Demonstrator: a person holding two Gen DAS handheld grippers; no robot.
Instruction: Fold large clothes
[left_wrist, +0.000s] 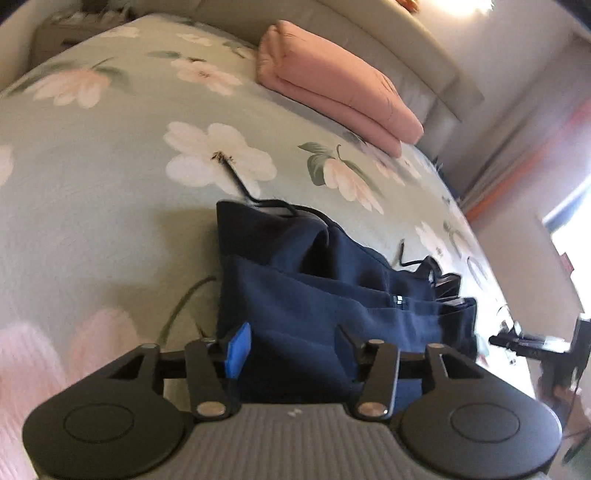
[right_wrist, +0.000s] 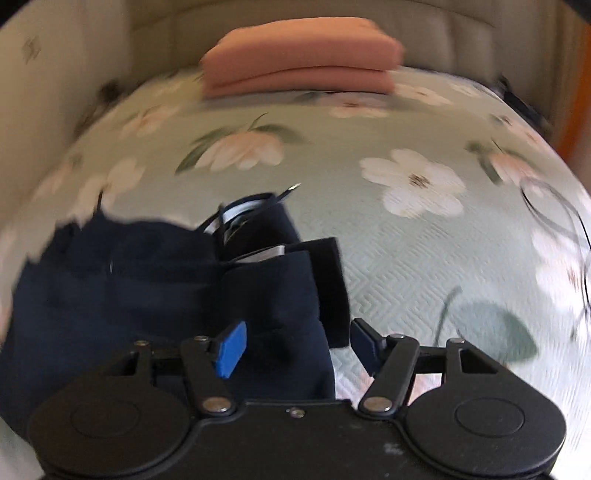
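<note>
The navy garment (left_wrist: 325, 280) lies on the floral bedspread (left_wrist: 110, 192) as a partly folded bundle, layers stacked, a dark drawstring (left_wrist: 236, 181) trailing out from its far edge toward the head of the bed. Left gripper (left_wrist: 291, 347): jaws apart, nothing clamped; the cloth sits directly below and ahead, filling the gap between the blue pads without being pinched. Right gripper (right_wrist: 295, 347): jaws likewise apart, empty; here the bundle lies below and to the left of the tool, its right-hand edge passing between the jaws, bare bedspread beyond. So the garment sits between the two tools, each at one end of the near edge. Its long axis appears to run side to side across the near edge, judging from both views. Neither hand looks clearly nearer. A folded pink blanket (right_wrist: 303, 62) rests well apart at the head of the bed. Judgement: next fold likely needs both grippers to re-grip the near edge together; right view is blurred, so the exact edge position is uncertain.
</note>
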